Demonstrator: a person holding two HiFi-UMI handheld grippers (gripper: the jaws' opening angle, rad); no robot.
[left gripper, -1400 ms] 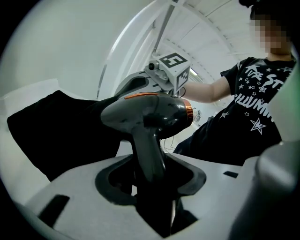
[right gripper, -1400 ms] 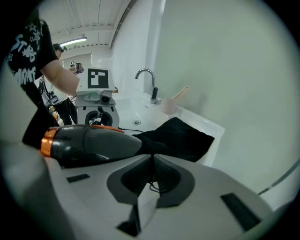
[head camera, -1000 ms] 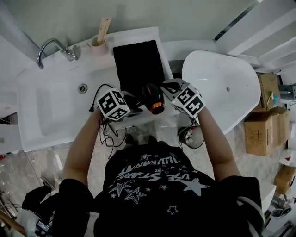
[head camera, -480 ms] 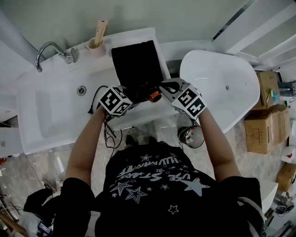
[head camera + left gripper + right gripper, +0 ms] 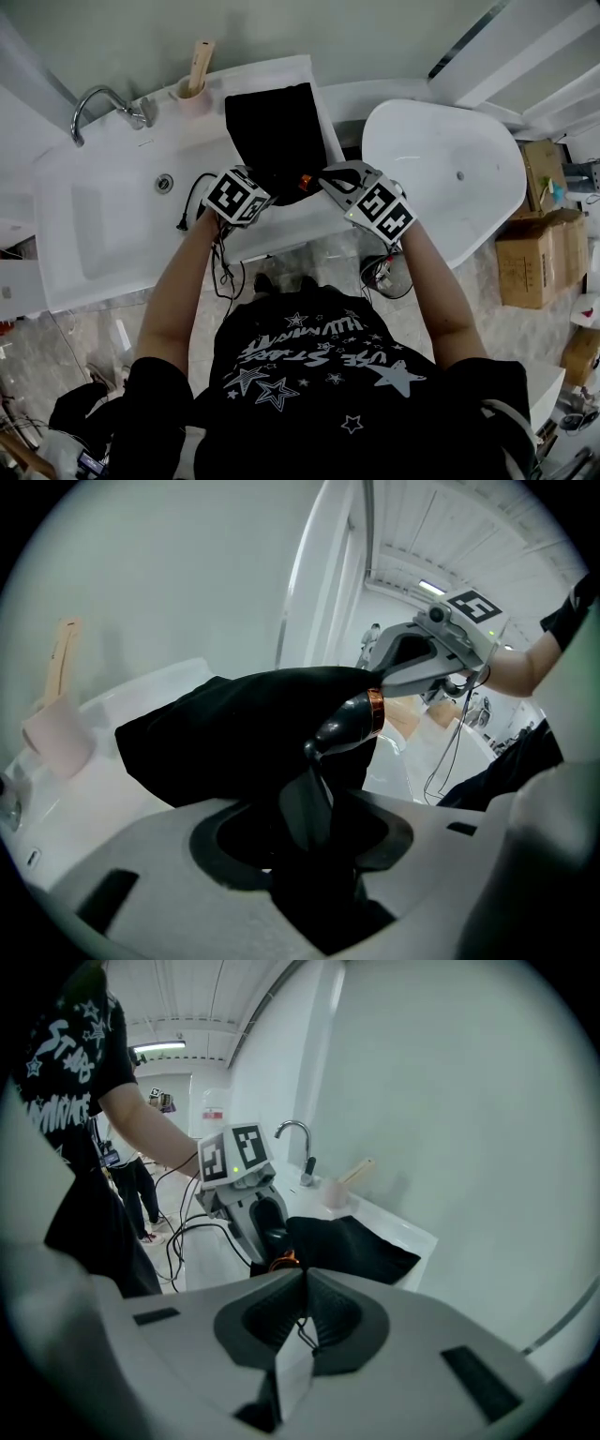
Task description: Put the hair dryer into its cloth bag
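The black cloth bag (image 5: 277,131) lies on the white counter (image 5: 281,234) beside the sink. The hair dryer (image 5: 352,726) is black with a copper ring, and its head sits in the bag's mouth; from the head view only the ring (image 5: 304,183) shows. My left gripper (image 5: 305,841) is shut on the dryer's handle, at the bag's near left (image 5: 265,192). My right gripper (image 5: 328,176) is at the mouth's right edge. Its jaws (image 5: 302,1330) are shut, with a thin cord and a pale tag of the bag pinched between them.
A sink basin (image 5: 103,225) with a chrome tap (image 5: 103,98) lies left of the bag. A pink cup (image 5: 195,94) holding a wooden brush stands behind it. A white bathtub (image 5: 450,178) is on the right, with cardboard boxes (image 5: 539,253) beyond it. Cables (image 5: 220,272) hang off the counter's front.
My left gripper has moved towards the bag and turned, pushing the dryer's head into the mouth; less of the dryer shows. The right gripper has stayed in place.
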